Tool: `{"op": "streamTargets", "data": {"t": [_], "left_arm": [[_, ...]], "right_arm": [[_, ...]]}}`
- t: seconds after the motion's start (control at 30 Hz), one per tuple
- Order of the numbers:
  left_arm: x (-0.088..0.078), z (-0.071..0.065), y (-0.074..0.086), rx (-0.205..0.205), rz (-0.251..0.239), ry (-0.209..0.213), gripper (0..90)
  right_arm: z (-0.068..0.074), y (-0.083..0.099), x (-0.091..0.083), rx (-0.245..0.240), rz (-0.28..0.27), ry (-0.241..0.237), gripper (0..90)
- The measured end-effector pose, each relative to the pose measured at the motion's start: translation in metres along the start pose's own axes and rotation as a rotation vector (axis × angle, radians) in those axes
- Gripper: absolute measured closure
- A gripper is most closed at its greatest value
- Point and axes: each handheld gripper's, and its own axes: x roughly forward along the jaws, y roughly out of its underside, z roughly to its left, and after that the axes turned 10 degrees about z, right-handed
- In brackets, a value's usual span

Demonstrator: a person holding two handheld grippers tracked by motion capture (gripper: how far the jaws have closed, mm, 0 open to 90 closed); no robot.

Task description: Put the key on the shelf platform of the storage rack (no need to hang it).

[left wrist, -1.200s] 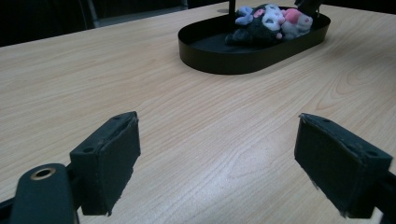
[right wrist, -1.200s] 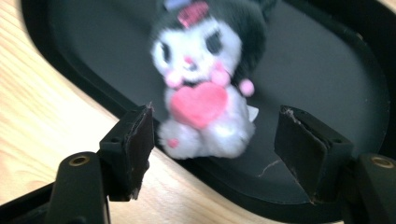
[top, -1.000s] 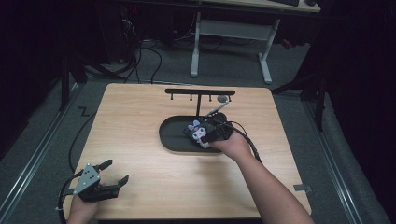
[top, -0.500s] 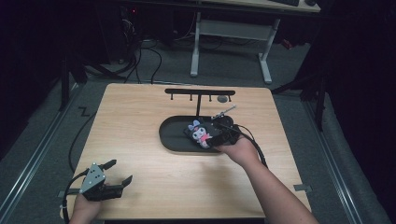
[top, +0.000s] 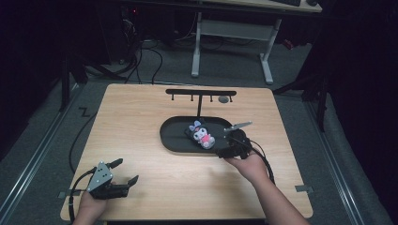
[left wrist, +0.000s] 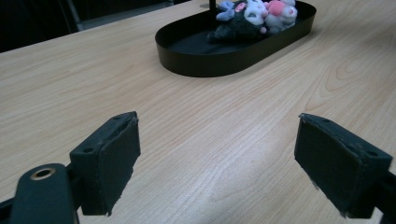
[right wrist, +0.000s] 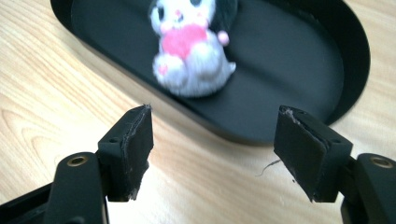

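Plush toy (top: pixel 202 136) lies in the black oval tray (top: pixel 174 139) mid-surface, toward the tray's right half, white and pink belly up, dark head and a bluish ear at its far end. In the right gripper view the toy (right wrist: pixel 191 46) sits just beyond the tray's near rim (right wrist: pixel 243 133), ahead of the jaws and apart from them.

Right gripper (top: pixel 224 149) is at the tray's near-right edge, hand (top: pixel 251 164) behind it on the surface (top: pixel 141 117). Jaws stand apart, nothing between them; pads are over bare wood just short of the rim. Not touching the toy.

Left gripper (top: pixel 127 172) is at the near-left corner of the surface, well apart from the tray, held in the left hand (top: pixel 89 206). Its own view shows the pads (left wrist: pixel 109 158) spread wide with bare wood between, nothing gripped, tray (left wrist: pixel 205 65) and toy (left wrist: pixel 252 16) farther off.

Behind the tray stands a black T-shaped rack (top: pixel 201 93) with small hooks; a small grey round piece (top: pixel 224 99) hangs or sits at its right end, can't tell which. Cable (top: pixel 263 159) trails from the right gripper along the forearm.
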Motion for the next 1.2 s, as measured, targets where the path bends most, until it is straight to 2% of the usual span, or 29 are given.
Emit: {"op": "streamTargets", "data": {"t": [0.03,0.07,0.1,0.13,0.17,0.2,0.27,0.33,0.37,0.4,0.43,0.5,0.57,0.6,0.63,0.67,0.7,0.73,0.8,0.83,0.87,0.93,1.0,1.13,1.2], "left_arm": [[0.001,-0.001,-0.001,0.008,0.008,0.001,14.9],[0.001,-0.001,-0.001,0.008,0.008,0.001,14.9],[0.002,-0.001,-0.001,0.004,0.004,0.0,14.9],[0.002,-0.001,-0.001,0.004,0.004,0.0,14.9],[0.003,-0.002,-0.002,0.007,0.004,0.002,14.9],[0.003,-0.002,-0.002,0.007,0.004,0.002,14.9],[0.005,-0.003,-0.005,0.007,0.005,0.012,15.0],[0.007,-0.004,-0.006,0.011,0.005,0.017,15.0],[0.008,-0.005,-0.007,0.011,0.003,0.019,14.9],[0.008,-0.006,-0.007,0.016,0.005,0.016,14.9],[0.009,-0.006,-0.008,0.021,0.01,0.016,14.9],[0.01,-0.008,-0.01,0.026,0.008,0.017,15.0],[0.012,-0.009,-0.01,0.027,0.01,0.019,14.9],[0.013,-0.009,-0.011,0.028,0.012,0.019,14.9],[0.013,-0.009,-0.011,0.026,0.013,0.017,15.0],[0.014,-0.009,-0.011,0.026,0.014,0.017,15.0],[0.014,-0.01,-0.011,0.021,0.012,0.019,15.0],[0.014,-0.01,-0.011,0.021,0.012,0.019,15.0],[0.015,-0.011,-0.012,0.004,0.007,0.029,15.0],[0.015,-0.011,-0.012,0.004,0.007,0.029,15.0],[0.015,-0.012,-0.011,-0.008,0.0,0.038,15.0],[0.016,-0.013,-0.011,-0.017,-0.006,0.044,15.0],[0.018,-0.014,-0.012,-0.013,-0.008,0.052,15.0],[0.02,-0.017,-0.013,0.015,0.002,0.049,15.1],[0.02,-0.017,-0.013,0.017,-0.001,0.049,15.1]], "right_arm": [[-0.002,0.012,-0.001,0.019,-0.029,-0.016,28.6],[-0.002,0.012,-0.001,0.019,-0.029,-0.016,28.6],[-0.005,0.021,-0.003,0.029,-0.048,-0.022,28.6],[-0.005,0.021,-0.003,0.029,-0.048,-0.022,28.6],[-0.008,0.031,-0.006,0.026,-0.086,-0.019,28.6],[-0.008,0.031,-0.006,0.026,-0.086,-0.019,28.6],[-0.012,0.046,-0.009,0.026,-0.133,-0.015,28.5],[-0.013,0.052,-0.01,0.026,-0.149,-0.016,28.5],[-0.015,0.064,-0.009,0.019,-0.189,-0.006,28.3],[-0.015,0.064,-0.009,0.019,-0.189,-0.006,28.3],[-0.016,0.074,-0.008,0.01,-0.219,0.003,27.6],[-0.016,0.079,-0.008,0.005,-0.234,0.011,27.4],[-0.016,0.095,-0.008,-0.002,-0.278,0.029,25.8],[-0.016,0.095,-0.008,-0.002,-0.278,0.029,25.8],[-0.015,0.106,-0.008,0.006,-0.304,0.031,24.5],[-0.015,0.106,-0.008,0.006,-0.304,0.031,24.5],[-0.013,0.117,-0.008,-0.002,-0.33,0.04,23.3],[-0.013,0.117,-0.008,-0.002,-0.33,0.04,23.3],[-0.008,0.135,-0.011,-0.007,-0.389,0.071,21.1],[-0.008,0.135,-0.011,-0.007,-0.389,0.071,21.1],[-0.007,0.141,-0.012,-0.014,-0.412,0.08,21.1],[-0.009,0.149,-0.015,-0.018,-0.416,0.059,20.7],[-0.013,0.155,-0.017,-0.013,-0.434,0.072,20.6],[-0.023,0.157,-0.015,0.064,-0.478,0.057,20.6],[-0.023,0.157,-0.014,0.066,-0.483,0.06,20.6]]}}
